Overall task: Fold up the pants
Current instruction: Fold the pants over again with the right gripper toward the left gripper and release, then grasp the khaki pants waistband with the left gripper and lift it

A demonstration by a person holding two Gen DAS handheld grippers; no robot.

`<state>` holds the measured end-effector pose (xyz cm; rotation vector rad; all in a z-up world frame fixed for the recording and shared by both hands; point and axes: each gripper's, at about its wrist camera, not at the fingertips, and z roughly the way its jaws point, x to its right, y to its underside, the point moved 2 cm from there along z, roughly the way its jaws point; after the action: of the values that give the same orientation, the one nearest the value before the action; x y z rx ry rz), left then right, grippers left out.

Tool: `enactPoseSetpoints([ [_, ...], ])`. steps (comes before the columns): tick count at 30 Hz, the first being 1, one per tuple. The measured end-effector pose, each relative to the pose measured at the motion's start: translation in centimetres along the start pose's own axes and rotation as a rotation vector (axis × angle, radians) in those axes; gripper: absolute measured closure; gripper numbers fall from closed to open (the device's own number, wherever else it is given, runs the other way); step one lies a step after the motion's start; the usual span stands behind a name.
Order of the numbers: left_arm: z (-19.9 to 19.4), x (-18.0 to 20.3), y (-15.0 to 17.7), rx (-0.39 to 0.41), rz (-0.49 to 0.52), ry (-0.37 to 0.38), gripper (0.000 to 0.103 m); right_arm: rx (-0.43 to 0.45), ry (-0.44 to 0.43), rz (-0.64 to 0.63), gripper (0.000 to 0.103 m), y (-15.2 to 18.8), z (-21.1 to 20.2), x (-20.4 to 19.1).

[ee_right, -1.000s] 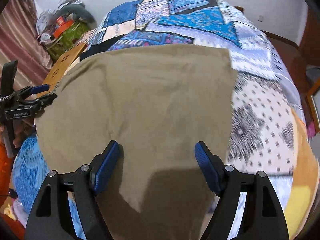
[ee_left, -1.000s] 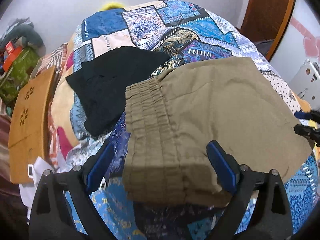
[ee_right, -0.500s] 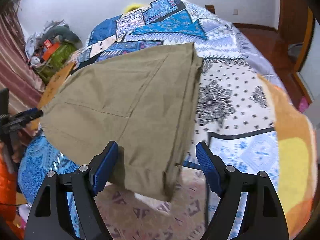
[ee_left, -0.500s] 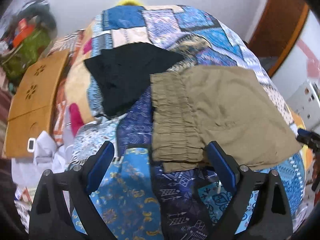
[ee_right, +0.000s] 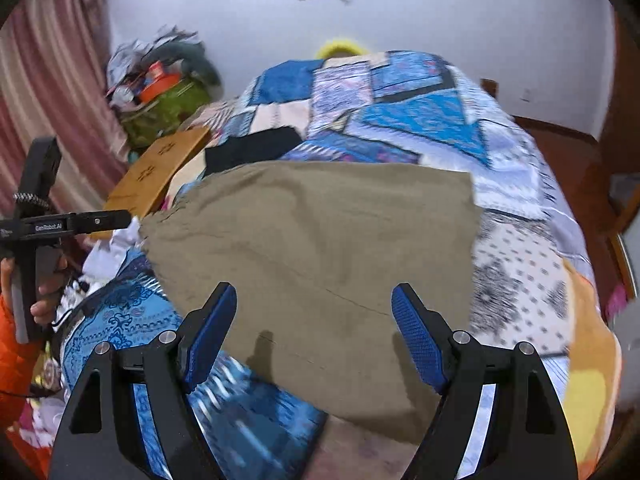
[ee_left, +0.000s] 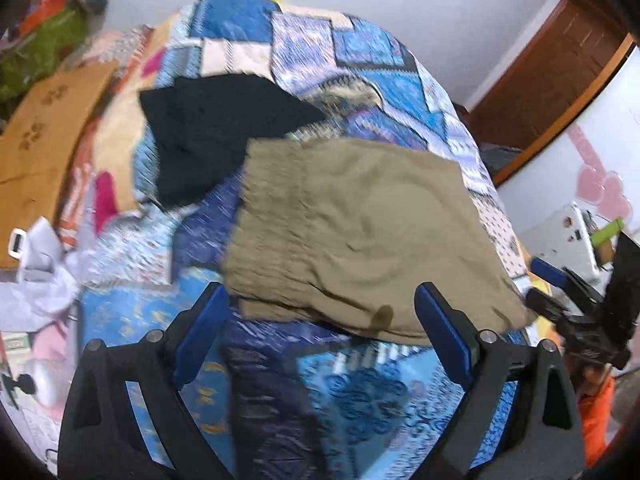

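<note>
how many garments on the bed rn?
2. Folded khaki fabric pants lie near the front of the patchwork quilt; a black fabric garment lies behind them, on their waistband side. Others could be hidden.

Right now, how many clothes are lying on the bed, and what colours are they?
Khaki folded pants: 1
Black garment: 1
Total: 2 clothes on the patchwork bedspread
</note>
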<state>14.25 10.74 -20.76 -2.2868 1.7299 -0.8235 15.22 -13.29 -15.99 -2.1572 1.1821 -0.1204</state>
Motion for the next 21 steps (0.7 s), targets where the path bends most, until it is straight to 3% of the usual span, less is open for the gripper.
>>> enactPoseSetpoints([
  [5, 1.4, 0.7, 1.3, -0.073, -0.016, 0.048, 0.008, -0.04, 0.018, -0.017, 0.026, 0.7, 2.8, -0.5],
  [10, 3.4, 0.4, 2.1, -0.177, -0.078, 0.16, 0.008, -0.091, 0.018, -0.022, 0.026, 1.5, 3.6, -0.1],
  [17, 4.9, -0.7, 0.3, -0.208, -0.2, 0.275, 0.005, -0.088, -0.044, 0.043, 0.025, 2.0, 3.8, 0.5],
  [21, 6.2, -0.8, -1.4, -0.203, -0.241, 0.267, 0.005, -0.088, -0.056, 0.045, 0.022, 2.1, 4.0, 0.4],
])
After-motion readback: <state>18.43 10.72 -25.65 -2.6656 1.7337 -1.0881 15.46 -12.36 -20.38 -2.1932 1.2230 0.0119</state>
